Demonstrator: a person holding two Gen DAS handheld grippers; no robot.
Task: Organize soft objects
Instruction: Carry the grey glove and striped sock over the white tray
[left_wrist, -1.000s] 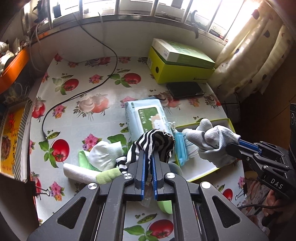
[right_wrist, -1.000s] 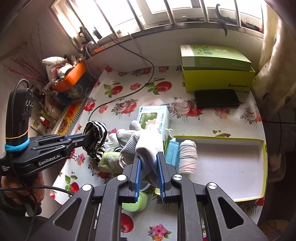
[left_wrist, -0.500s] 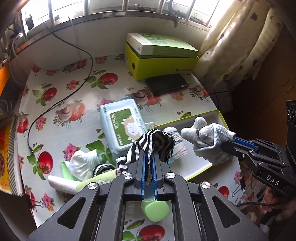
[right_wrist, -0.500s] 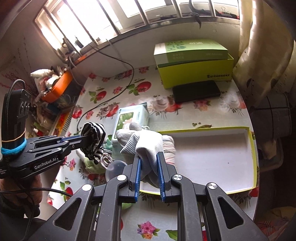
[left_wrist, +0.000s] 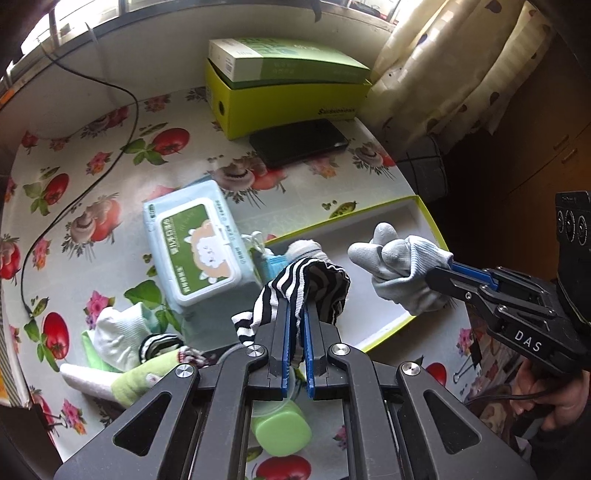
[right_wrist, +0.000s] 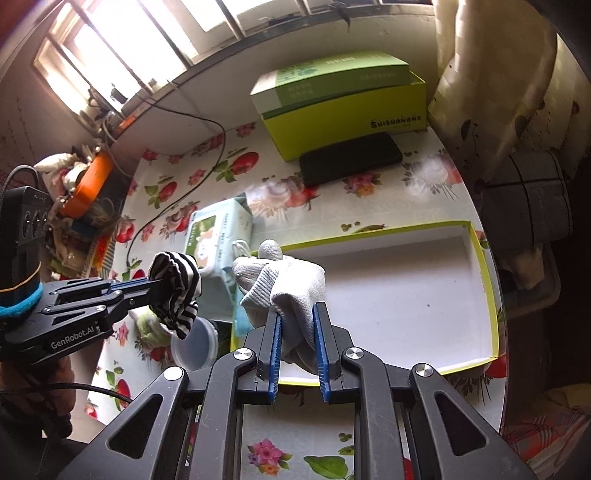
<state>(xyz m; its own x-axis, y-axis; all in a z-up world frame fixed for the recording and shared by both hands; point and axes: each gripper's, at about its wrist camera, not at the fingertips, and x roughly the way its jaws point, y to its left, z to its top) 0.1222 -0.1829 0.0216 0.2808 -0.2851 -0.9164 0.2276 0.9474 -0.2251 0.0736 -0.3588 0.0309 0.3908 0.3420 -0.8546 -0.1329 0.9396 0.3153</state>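
Note:
My left gripper (left_wrist: 294, 314) is shut on a black-and-white striped sock (left_wrist: 314, 280), held above the near left corner of the yellow-rimmed shallow box (left_wrist: 424, 210). My right gripper (right_wrist: 297, 314) is shut on a grey work glove (right_wrist: 291, 284) that hangs over the box's white floor (right_wrist: 406, 288). In the right wrist view the striped sock (right_wrist: 177, 284) and left gripper (right_wrist: 155, 286) sit left of the glove. A rolled sock (left_wrist: 304, 249) and blue masks (left_wrist: 273, 264) lie in the box's left end.
A wet-wipes pack (left_wrist: 195, 243) lies left of the box. White socks, a green cloth (left_wrist: 122, 343) and a green-lidded jar (left_wrist: 280, 430) crowd the near left. A phone (left_wrist: 299, 142) and stacked green boxes (left_wrist: 291, 85) stand at the back, with a cable (left_wrist: 74, 184) across the cloth.
Both grippers moved right and down with their loads, from beside the wipes pack to over the yellow-rimmed box. The pile of socks has slid left in view.

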